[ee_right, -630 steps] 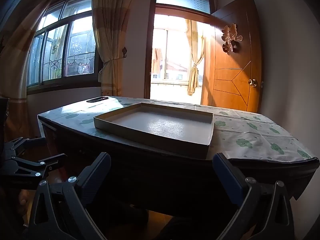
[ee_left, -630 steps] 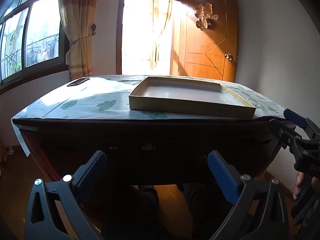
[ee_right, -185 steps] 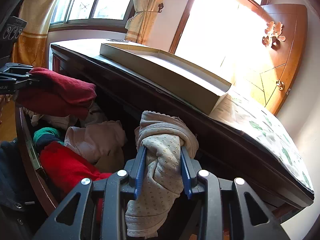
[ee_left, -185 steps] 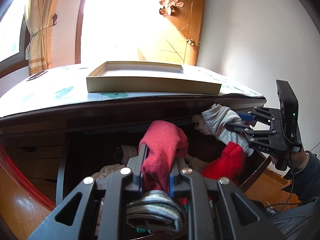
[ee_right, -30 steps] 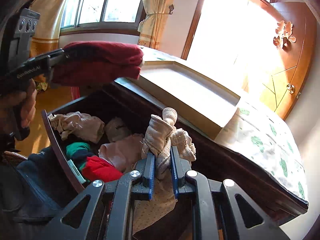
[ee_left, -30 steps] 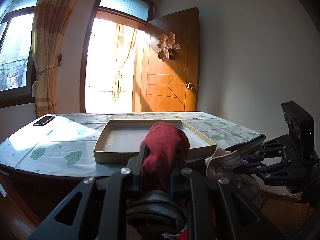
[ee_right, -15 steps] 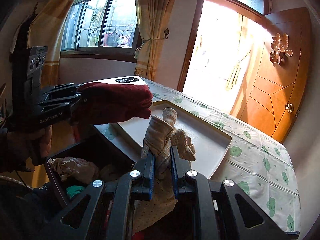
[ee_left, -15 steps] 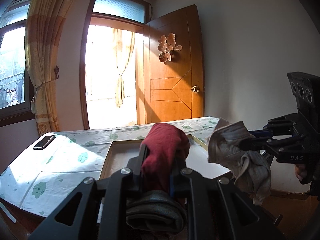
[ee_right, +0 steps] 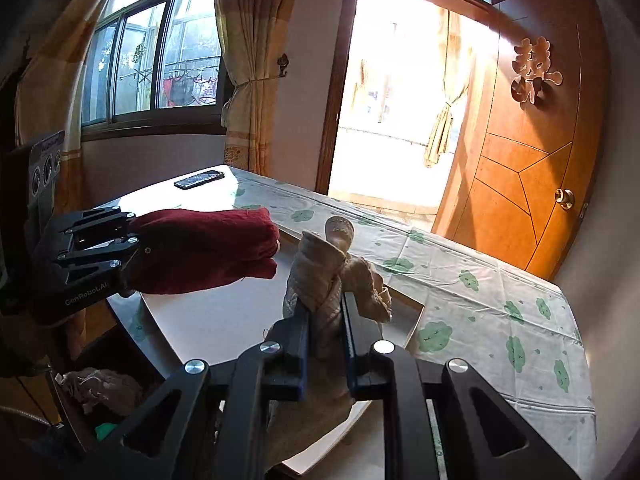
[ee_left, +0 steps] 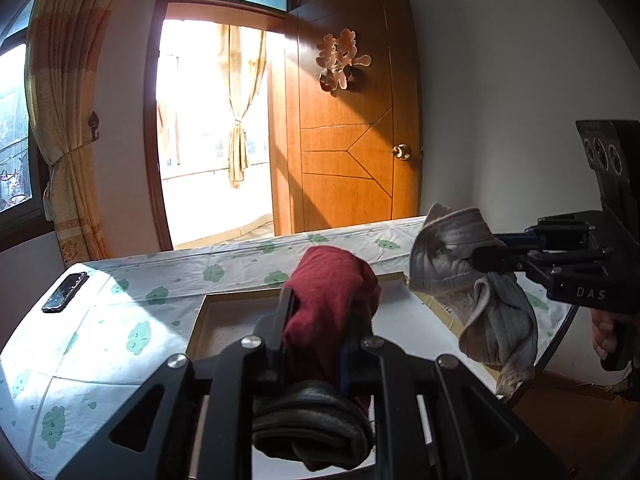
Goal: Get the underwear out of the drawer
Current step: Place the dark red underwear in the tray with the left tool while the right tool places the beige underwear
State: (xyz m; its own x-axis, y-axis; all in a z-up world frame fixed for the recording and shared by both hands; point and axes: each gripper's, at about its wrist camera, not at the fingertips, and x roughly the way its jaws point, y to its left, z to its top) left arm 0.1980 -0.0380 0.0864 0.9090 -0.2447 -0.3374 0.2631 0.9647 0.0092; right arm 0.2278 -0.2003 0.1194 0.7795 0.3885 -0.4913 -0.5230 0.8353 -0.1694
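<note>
Room: sunlit, with a wooden door (ee_left: 352, 128) standing open beside a bright doorway, curtains (ee_right: 244, 60) and a window (ee_right: 156, 40) on the far wall.
Left gripper (ee_left: 316, 320): jaws clamped narrow on a dark red underwear piece (ee_left: 332, 292), which bulges up between the fingers and hangs over the front part of the tray; from the right wrist view the same piece (ee_right: 204, 250) sticks out sideways from this gripper (ee_right: 138, 250), held level above the tray's near left corner.
Right gripper (ee_right: 325, 320): jaws pinched close on a beige dotted underwear piece (ee_right: 336, 272), bunched above the fingers and trailing below them; from the left wrist view this piece (ee_left: 472, 280) droops from the gripper (ee_left: 486, 254) above the tray's right edge.
Tray (ee_left: 408, 320): shallow cardboard box with a pale floor, lying on the table under both garments.
Table (ee_right: 480, 300): covered with a white cloth printed with green shapes.
Phone (ee_left: 66, 286): dark, lying flat near the far left corner of the table, well apart from the tray.
Drawer (ee_right: 84, 408): open at the lower left of the right wrist view, below the table edge, with a pale crumpled garment (ee_right: 100, 390) and a bit of green cloth (ee_right: 106, 430) inside.
</note>
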